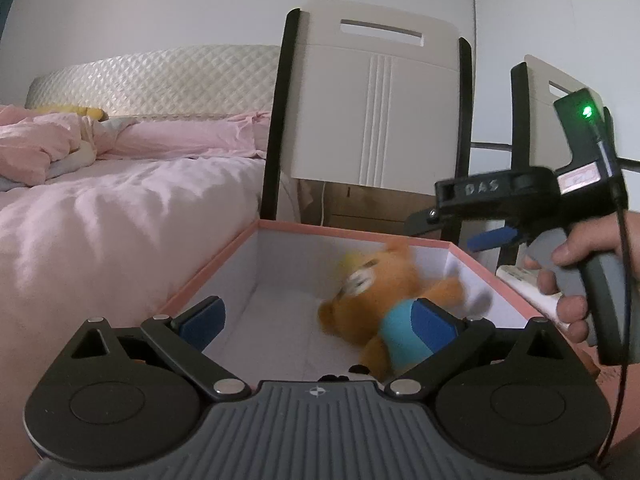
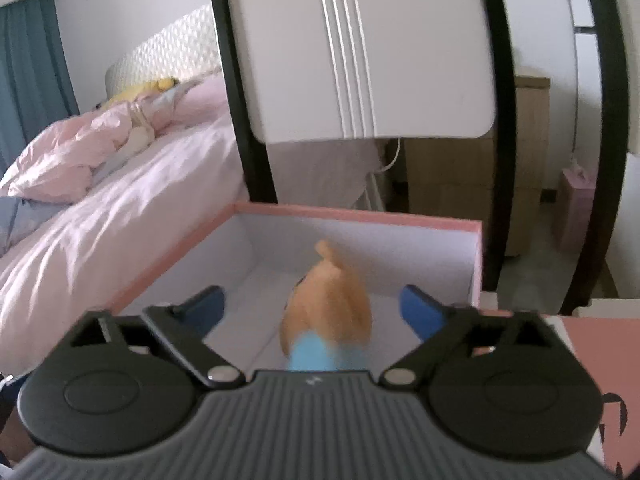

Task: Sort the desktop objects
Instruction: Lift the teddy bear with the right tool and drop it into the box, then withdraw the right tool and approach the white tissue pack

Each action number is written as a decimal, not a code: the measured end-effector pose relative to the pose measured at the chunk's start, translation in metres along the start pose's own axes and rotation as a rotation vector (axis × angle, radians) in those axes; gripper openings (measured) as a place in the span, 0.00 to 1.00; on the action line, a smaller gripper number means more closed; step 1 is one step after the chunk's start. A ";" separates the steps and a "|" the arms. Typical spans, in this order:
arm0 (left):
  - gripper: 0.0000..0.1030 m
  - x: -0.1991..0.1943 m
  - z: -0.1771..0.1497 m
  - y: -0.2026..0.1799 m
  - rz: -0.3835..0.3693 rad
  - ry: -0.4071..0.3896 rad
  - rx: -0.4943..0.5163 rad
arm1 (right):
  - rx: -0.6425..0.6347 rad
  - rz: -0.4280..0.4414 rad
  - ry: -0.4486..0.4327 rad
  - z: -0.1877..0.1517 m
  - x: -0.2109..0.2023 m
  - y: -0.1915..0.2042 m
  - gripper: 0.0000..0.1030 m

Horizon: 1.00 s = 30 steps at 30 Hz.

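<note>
The plush bear (image 1: 384,300) lies blurred inside the pink-rimmed box (image 1: 280,226), so I judge that item sorted, with my left gripper (image 1: 320,320) and right gripper (image 2: 312,312) both spread, holding nothing.

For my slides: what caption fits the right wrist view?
Open right gripper above orange plush toy in pink box.
</note>
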<state>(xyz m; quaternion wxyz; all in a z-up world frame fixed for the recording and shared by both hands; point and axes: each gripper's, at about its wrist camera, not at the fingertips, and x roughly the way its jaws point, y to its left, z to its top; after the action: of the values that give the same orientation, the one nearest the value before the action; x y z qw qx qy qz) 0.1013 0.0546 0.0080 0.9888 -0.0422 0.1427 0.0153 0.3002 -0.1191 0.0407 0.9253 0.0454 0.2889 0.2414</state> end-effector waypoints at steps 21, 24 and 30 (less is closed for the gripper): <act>0.97 -0.007 -0.002 -0.012 -0.033 -0.017 0.036 | 0.092 -0.166 -0.173 -0.059 -0.133 -0.032 1.00; 0.97 -0.008 -0.002 -0.013 -0.038 -0.019 0.039 | 0.068 -0.181 -0.183 -0.070 -0.141 -0.025 1.00; 0.97 -0.009 -0.002 -0.014 -0.042 -0.020 0.041 | 0.027 -0.195 -0.219 -0.089 -0.152 -0.011 1.00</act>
<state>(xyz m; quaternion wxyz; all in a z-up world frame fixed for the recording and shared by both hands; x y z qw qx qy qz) 0.0932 0.0403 0.0098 0.9909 -0.0249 0.1322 -0.0080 0.1462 -0.2060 0.0423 0.9697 0.0554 0.1926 0.1400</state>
